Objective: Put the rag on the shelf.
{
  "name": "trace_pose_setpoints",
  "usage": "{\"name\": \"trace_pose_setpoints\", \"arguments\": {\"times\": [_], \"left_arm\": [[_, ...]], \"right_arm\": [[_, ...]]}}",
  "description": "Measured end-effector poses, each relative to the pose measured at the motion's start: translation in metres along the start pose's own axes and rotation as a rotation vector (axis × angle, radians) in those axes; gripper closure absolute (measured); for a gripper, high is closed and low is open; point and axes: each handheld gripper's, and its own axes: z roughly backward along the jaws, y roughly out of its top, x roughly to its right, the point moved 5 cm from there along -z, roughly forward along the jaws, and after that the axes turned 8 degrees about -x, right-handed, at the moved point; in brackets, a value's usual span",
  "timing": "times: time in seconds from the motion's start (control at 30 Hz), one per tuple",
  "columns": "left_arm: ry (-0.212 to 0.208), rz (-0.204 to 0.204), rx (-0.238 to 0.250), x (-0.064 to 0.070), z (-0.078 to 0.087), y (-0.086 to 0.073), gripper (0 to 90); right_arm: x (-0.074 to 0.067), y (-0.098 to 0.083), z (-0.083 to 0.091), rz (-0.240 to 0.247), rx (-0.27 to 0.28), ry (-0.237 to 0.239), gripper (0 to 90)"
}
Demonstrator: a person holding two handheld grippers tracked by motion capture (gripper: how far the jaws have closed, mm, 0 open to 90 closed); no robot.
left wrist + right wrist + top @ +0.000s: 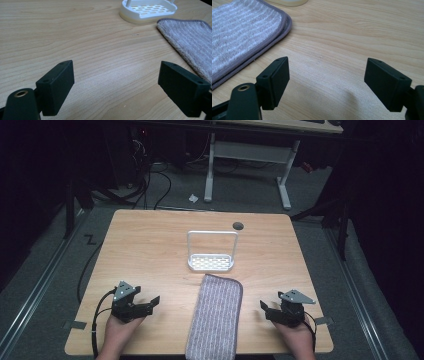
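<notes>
From above, a wooden table (150, 250) holds a folded grey striped towel (214, 316) at the near edge, with a white slotted rack (211, 263) just beyond it. The left gripper (150, 304) and right gripper (266, 309) rest either side of the towel.

In the left gripper view, its jaws gape wide, empty, above bare wood; the towel (192, 37) lies to the right.

In the right gripper view, jaws likewise wide and empty; the towel (239, 32) lies to the left.

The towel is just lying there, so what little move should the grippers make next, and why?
Probably bring the right gripper toward the near edge of the folded towel. Both it and the left gripper are open and empty, resting on the table on either side of the towel, which lies flat in front of the white rack.
</notes>
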Motion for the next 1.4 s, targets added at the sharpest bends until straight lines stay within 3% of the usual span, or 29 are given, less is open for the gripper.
{"name": "trace_pose_setpoints", "arguments": {"times": [0.3,0.5,0.63,0.73,0.87,0.93,1.0,1.07,1.17,1.2,1.3,1.33,1.4], "left_arm": [[-0.028,0.028,-0.005,0.001,-0.003,-0.002,17.0],[-0.064,0.02,-0.018,0.009,-0.006,-0.001,24.5],[-0.097,0.007,-0.042,0.021,-0.012,0.0,29.1],[-0.113,-0.011,-0.049,0.029,-0.017,0.001,31.4],[-0.142,-0.037,-0.056,0.049,-0.029,0.006,34.1],[-0.173,-0.038,-0.087,0.061,-0.041,0.011,35.6],[-0.171,-0.047,-0.1,0.065,-0.047,0.014,35.8],[-0.15,-0.09,-0.109,0.081,-0.061,0.029,38.6],[-0.134,-0.105,-0.129,0.09,-0.075,0.037,44.1],[-0.145,-0.112,-0.178,0.097,-0.092,0.042,48.1],[-0.135,-0.12,-0.214,0.102,-0.105,0.045,51.8],[-0.131,-0.112,-0.212,0.104,-0.108,0.048,59.1],[-0.136,-0.114,-0.218,0.11,-0.111,0.048,63.7]], "right_arm": [[-0.004,0.001,0.002,0.013,0.021,0.005,23.6],[-0.015,0.004,0.004,0.033,0.041,0.029,31.8],[-0.025,0.006,0.001,0.017,0.03,0.09,33.8],[-0.032,0.006,-0.002,0.023,0.012,0.106,36.6],[-0.047,0.009,-0.007,0.022,0.002,0.15,40.3],[-0.058,0.011,-0.009,0.031,-0.003,0.176,42.8],[-0.061,0.012,-0.01,0.041,-0.005,0.179,43.0],[-0.068,0.014,-0.014,0.061,-0.019,0.19,45.2],[-0.07,0.02,-0.015,0.062,-0.011,0.204,48.6],[-0.07,0.022,-0.016,0.058,-0.012,0.202,49.9],[-0.068,0.026,-0.021,0.048,-0.024,0.212,53.7],[-0.066,0.029,-0.029,0.041,-0.049,0.221,55.1],[-0.065,0.029,-0.032,0.046,-0.061,0.218,56.2]]}}
